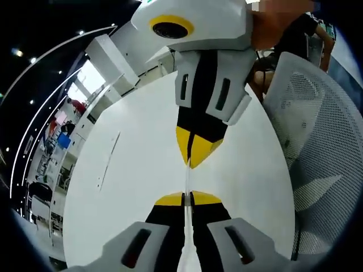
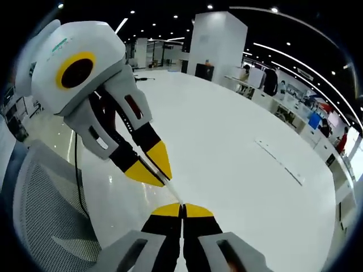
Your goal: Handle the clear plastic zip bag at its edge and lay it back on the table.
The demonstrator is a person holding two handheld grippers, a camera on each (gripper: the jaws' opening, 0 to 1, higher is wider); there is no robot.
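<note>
The clear plastic zip bag [image 1: 187, 178] shows edge-on as a thin pale strip stretched above the white table [image 1: 130, 187]. In the left gripper view my left gripper [image 1: 187, 198] rises from the bottom, its yellow-tipped jaws shut on one end of the strip. My right gripper [image 1: 194, 158] comes down from the top and pinches the other end. In the right gripper view the right gripper [image 2: 182, 211] is shut on the bag's edge [image 2: 173, 194], and the left gripper [image 2: 161, 173] reaches in from the left, closed on it too. The rest of the bag is hard to make out.
A grey mesh chair [image 1: 317, 141] stands at the table's edge, also the chair [image 2: 39, 215] beside the left gripper. A thin slot [image 2: 278, 161] runs across the white table [image 2: 238, 130]. A person [image 1: 283, 28] sits behind the chair. Desks and people fill the far room.
</note>
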